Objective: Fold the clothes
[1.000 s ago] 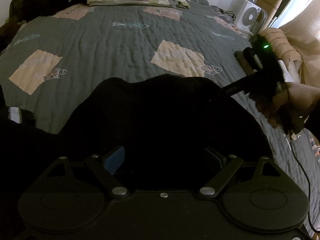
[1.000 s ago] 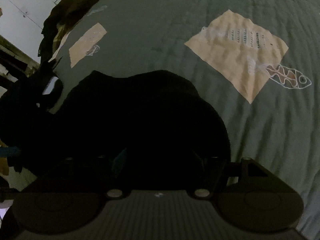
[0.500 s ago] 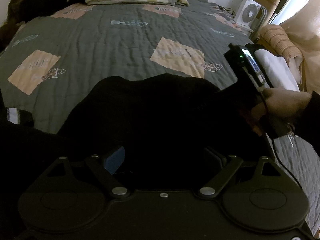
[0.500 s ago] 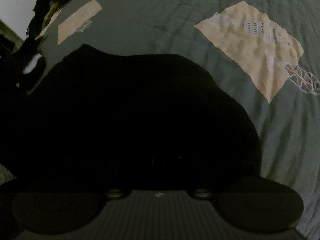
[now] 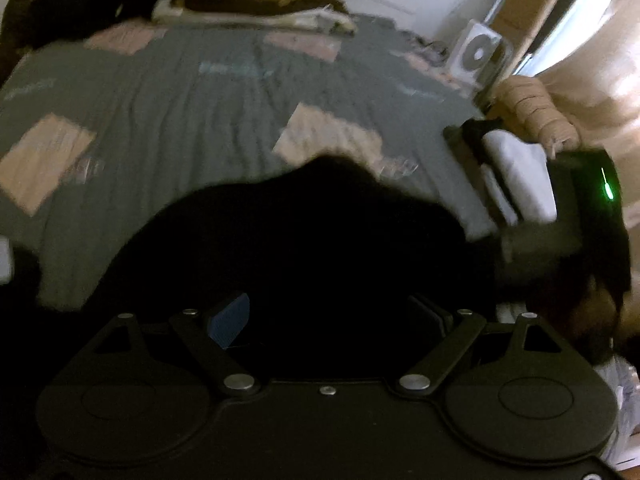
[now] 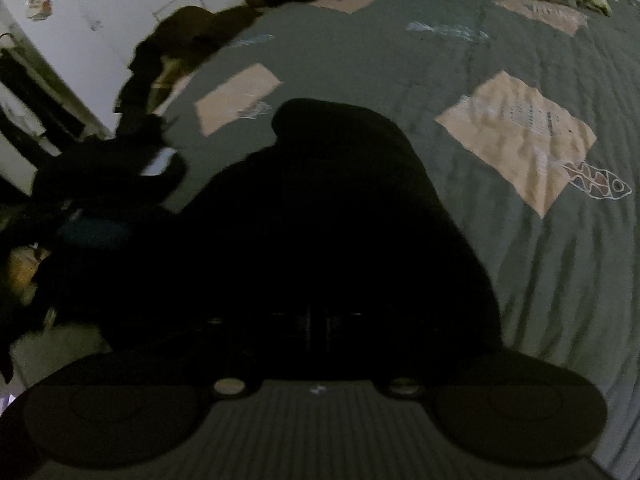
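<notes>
Step in hand, as judged: the right gripper (image 6: 316, 320) has pinched an edge of the black garment (image 5: 304, 248) and is set to carry it over for a fold. To do this well, the lifted edge should travel low and straight across the cloth, with the free side held down so the body does not drag along the bed (image 5: 200, 120).

Right gripper: fingers together. They are lost in black cloth in its own view, so the grip is judged, not plainly seen.

Left gripper (image 5: 332, 320): fingers wide apart and opening slightly, the garment lying between and ahead of them, no pad seen pressing on it.

The garment lies bunched on the quilted bed, directly under both grippers. Folded clothes (image 5: 256, 0) are stacked at the far end.
</notes>
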The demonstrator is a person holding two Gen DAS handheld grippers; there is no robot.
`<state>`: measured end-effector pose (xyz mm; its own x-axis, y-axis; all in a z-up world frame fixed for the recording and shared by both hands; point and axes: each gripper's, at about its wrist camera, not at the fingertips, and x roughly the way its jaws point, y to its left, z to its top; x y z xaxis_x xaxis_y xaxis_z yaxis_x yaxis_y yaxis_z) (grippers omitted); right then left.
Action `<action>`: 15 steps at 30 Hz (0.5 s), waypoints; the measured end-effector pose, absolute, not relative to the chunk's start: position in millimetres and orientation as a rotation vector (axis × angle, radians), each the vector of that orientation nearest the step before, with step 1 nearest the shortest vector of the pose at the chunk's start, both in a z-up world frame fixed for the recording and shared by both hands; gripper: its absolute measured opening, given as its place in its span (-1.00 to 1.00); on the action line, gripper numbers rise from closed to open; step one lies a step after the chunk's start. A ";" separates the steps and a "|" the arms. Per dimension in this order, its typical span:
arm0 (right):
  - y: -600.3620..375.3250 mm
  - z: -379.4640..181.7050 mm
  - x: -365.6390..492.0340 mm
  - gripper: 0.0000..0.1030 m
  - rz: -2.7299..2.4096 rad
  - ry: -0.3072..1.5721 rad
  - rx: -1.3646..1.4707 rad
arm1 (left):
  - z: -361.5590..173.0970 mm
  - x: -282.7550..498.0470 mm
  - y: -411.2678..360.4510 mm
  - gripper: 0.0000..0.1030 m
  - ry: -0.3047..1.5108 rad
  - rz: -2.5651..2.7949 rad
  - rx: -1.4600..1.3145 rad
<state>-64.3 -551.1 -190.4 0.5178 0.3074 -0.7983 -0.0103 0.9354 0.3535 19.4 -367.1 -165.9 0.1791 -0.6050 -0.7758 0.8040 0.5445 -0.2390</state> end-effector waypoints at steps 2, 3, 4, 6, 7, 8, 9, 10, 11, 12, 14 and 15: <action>-544.7 -187.8 -71.9 -0.98 0.210 1.007 0.330 | -164.8 16.8 -379.6 0.72 0.949 -1.048 0.275; -542.0 -188.4 -73.5 -0.98 0.214 1.009 0.327 | -166.5 15.0 -386.6 0.72 0.949 -1.070 0.290; -539.5 -189.6 -74.1 -0.98 0.217 1.011 0.320 | -170.4 13.5 -392.5 0.72 0.952 -1.084 0.300; -535.8 -193.8 -75.8 -0.98 0.216 1.024 0.306 | -179.9 10.2 -402.4 0.72 0.937 -1.103 0.328; -534.8 -196.5 -76.6 -0.98 0.217 1.031 0.303 | -184.8 9.9 -406.6 0.71 0.936 -1.108 0.337; -534.6 -199.2 -77.2 -0.98 0.211 1.038 0.295 | -190.1 12.8 -409.1 0.70 0.946 -1.100 0.335; -535.5 -201.1 -78.0 -0.98 0.200 1.043 0.285 | -195.4 15.6 -411.6 0.69 0.956 -1.093 0.332; -537.6 -201.0 -80.4 -0.98 0.189 1.040 0.284 | -200.8 18.5 -414.0 0.69 0.966 -1.085 0.329; -541.9 -199.8 -83.1 -0.97 0.179 1.030 0.291 | -204.6 21.4 -415.3 0.69 0.975 -1.080 0.321; -548.6 -197.6 -85.1 -0.96 0.165 1.015 0.299 | -205.4 24.4 -413.8 0.69 0.981 -1.078 0.300; -564.6 -192.7 -85.8 -0.90 0.134 0.982 0.323 | -205.7 28.2 -411.6 0.69 0.987 -1.073 0.280; -572.3 -191.2 -83.9 -0.89 0.125 0.972 0.336 | -205.5 29.4 -410.8 0.70 0.989 -1.071 0.276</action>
